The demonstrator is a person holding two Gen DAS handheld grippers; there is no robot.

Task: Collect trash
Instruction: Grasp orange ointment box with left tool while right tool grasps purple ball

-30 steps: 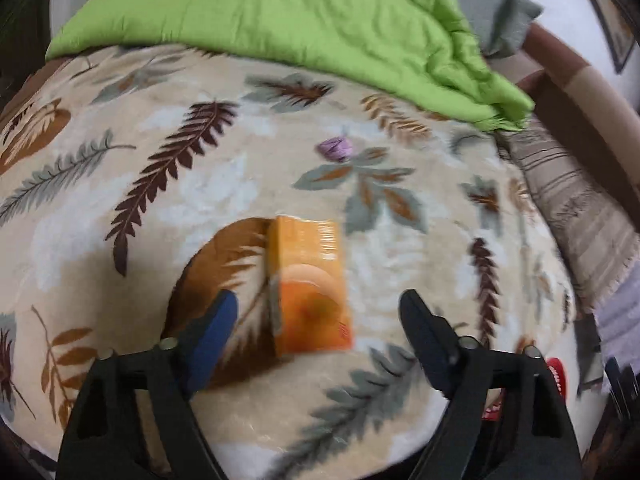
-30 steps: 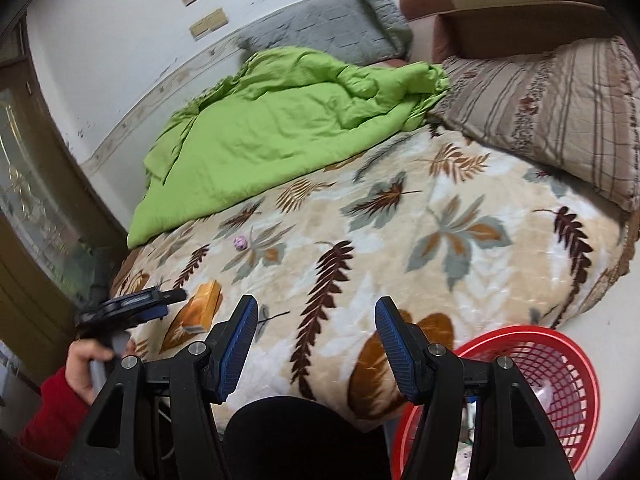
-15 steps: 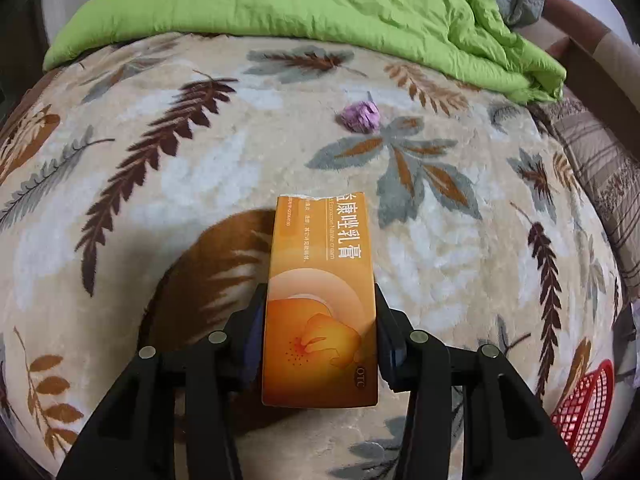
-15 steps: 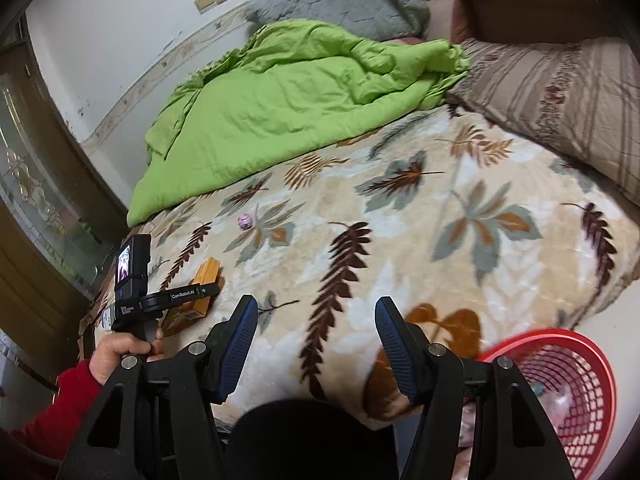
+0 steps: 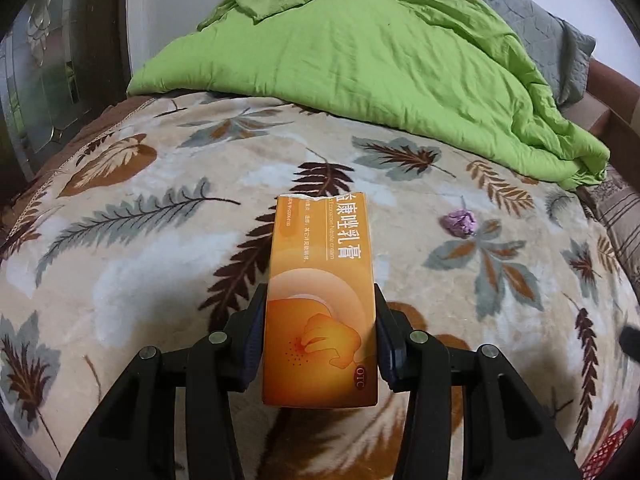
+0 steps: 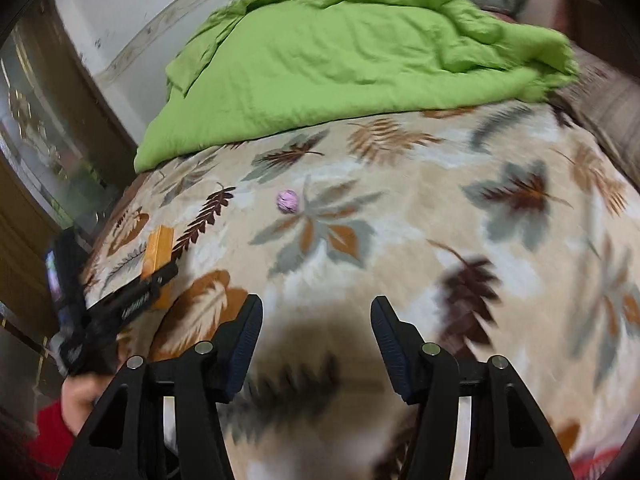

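Orange box (image 5: 320, 300) clamped between left gripper (image 5: 319, 330) fingers, above leaf-print blanket (image 5: 140, 240).

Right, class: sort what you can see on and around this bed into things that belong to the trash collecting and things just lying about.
Belongs to the job:
- orange carton, clamped in the left claw
- crumpled purple wrapper on the leaf blanket
- red basket, at the lower right edge
- right claw, nothing in it, closing

Just lying about:
- green duvet
- grey pillow
- leaf blanket
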